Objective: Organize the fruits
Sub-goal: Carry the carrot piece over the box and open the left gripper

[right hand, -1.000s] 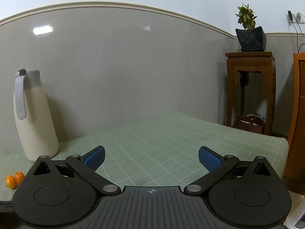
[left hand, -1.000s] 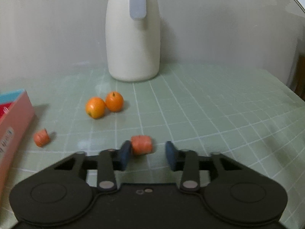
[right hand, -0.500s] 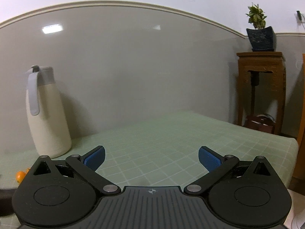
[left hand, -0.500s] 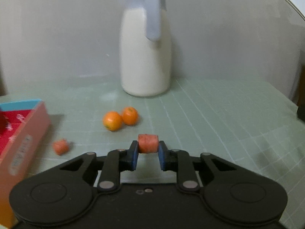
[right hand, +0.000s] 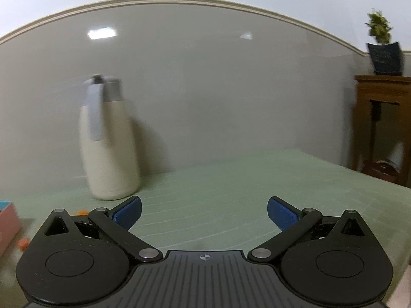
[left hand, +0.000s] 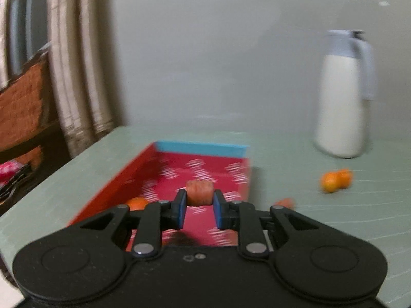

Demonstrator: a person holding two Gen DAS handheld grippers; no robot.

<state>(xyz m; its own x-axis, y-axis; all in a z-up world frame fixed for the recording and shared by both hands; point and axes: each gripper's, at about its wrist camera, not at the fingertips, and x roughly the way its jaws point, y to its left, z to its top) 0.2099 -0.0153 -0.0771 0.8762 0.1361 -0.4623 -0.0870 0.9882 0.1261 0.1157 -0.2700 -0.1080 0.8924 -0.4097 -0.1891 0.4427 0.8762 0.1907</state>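
A short, stubby carrot chunk [left hand: 199, 193] sits crosswise between the blue pads of the left gripper [left hand: 197, 206], its long axis running side to side from pad to pad, its cut ends pressed against them; its skin looks dull orange and slightly rough. The left jaws are drawn close and clamped on that chunk, which hangs above the open red box [left hand: 226, 172], a shallow cardboard tray with a pale printed pattern on its floor and a blue far wall. One round orange fruit [left hand: 136, 203] lies inside the box near its left wall. On the green gridded table mat [left hand: 321, 220], to the right of the box, lie two small glossy oranges [left hand: 335, 180] touching each other, and a second carrot piece [left hand: 284, 202] just beside the box. A tall cream jug [left hand: 341, 105] with a grey lid and handle stands by the wall. The right gripper [right hand: 204, 211] is spread wide with nothing between its blue pads, hovering over the mat.
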